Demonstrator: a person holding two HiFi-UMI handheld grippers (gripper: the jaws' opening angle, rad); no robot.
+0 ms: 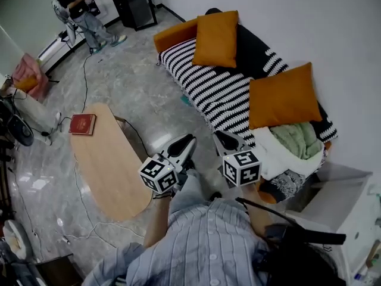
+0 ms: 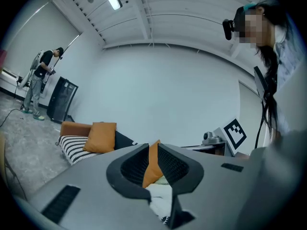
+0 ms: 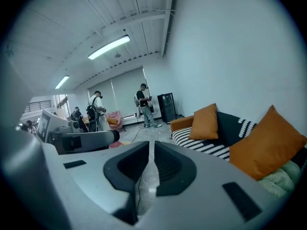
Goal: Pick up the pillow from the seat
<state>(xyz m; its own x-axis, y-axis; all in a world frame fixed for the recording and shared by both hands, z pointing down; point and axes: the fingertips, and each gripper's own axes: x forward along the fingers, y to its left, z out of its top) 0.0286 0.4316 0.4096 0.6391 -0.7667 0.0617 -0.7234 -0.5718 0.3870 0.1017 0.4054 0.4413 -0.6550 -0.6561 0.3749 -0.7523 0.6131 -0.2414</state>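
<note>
Two orange pillows lean on the back of a sofa with a black-and-white striped cover: one at the far end, one nearer. The same pillows show in the right gripper view, far and near. My left gripper and right gripper hover side by side above the floor in front of the sofa, short of the near pillow. Both are shut with nothing between the jaws. In the left gripper view the left gripper points at the near pillow. The right gripper points along the floor.
A green blanket and a white cloth lie on the seat below the near pillow. An oval wooden table with a red book stands to my left. Cables run over the floor. A white cabinet stands at the right.
</note>
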